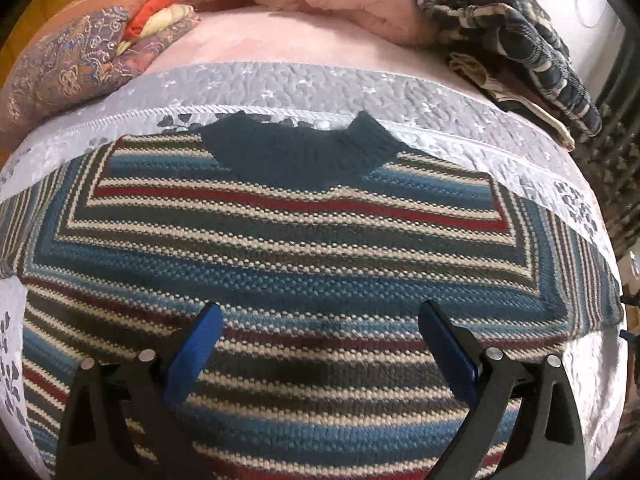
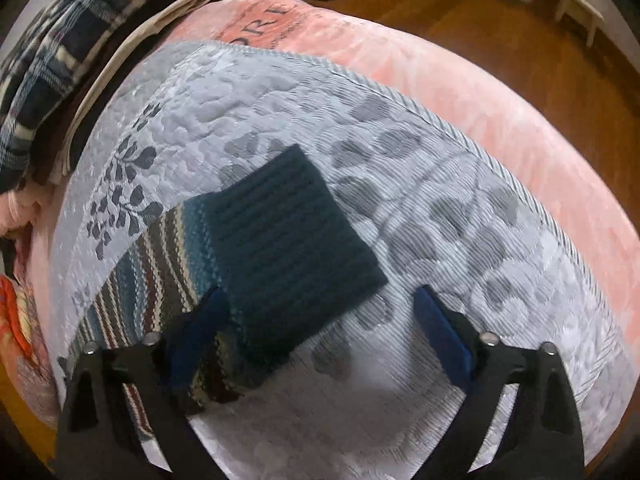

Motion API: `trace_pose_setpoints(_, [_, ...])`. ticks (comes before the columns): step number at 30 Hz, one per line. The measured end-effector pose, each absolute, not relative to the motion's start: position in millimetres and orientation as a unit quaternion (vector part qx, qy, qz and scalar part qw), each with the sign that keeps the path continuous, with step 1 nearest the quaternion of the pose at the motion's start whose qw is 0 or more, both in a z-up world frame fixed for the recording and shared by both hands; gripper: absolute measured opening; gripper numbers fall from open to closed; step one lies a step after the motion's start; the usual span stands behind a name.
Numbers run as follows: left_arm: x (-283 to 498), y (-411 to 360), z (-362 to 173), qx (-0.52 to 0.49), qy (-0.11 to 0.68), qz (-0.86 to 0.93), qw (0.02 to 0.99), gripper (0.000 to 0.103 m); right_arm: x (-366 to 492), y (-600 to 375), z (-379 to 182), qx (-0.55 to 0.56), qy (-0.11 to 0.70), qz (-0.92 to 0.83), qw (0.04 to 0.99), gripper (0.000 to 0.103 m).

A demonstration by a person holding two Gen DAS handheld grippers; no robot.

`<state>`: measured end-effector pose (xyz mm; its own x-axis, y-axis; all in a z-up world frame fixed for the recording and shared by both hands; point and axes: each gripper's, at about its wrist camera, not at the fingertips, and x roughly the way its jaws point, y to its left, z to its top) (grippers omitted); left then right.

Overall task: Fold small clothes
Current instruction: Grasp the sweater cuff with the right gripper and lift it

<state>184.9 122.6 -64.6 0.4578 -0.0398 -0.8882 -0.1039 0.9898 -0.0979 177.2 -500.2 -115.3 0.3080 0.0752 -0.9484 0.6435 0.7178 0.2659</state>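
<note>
Both wrist views close above sweater (image 1: pixel 312 248)

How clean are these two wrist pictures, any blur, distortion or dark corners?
Left wrist view: striped sweater fairly sharp, the bed bulging with fisheye curve, corners black. Right wrist view: softer, fine streaks smear the grey quilt, the sweater's dark cuff is dim, and the left finger sits in shadow.
</note>
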Motion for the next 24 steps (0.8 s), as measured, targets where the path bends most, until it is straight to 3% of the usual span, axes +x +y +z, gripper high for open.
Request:
trace_pose_setpoints(3, [186, 124, -67, -0.076, 0.524, 0.020, 0.848, 0.099, 181, -493, -115, 0.289, 0.571, -0.199, 0.742, 0.074])
trace_pose_setpoints(5, [185, 123, -68, -0.071, 0.523, 0.019, 0.849, 0.099, 182, -489, -114, 0.275, 0.570, -0.203, 0.747, 0.061])
trace_pose_setpoints(9, [183, 120, -66, -0.064, 0.520, 0.017, 0.851, 0.099, 182, -489, -108, 0.294, 0.554, -0.183, 0.757, 0.008])
trace_pose_setpoints(16, [183, 124, -64, -0.067, 0.516, 0.017, 0.854, 0.099, 170, -505, -70, 0.284, 0.479, -0.230, 0.799, 0.007])
trace_pose_setpoints(24, [186, 132, -72, -0.069, 0.525, 0.024, 0.848, 0.099, 193, -489, -107, 0.226, 0.516, -0.261, 0.784, 0.007])
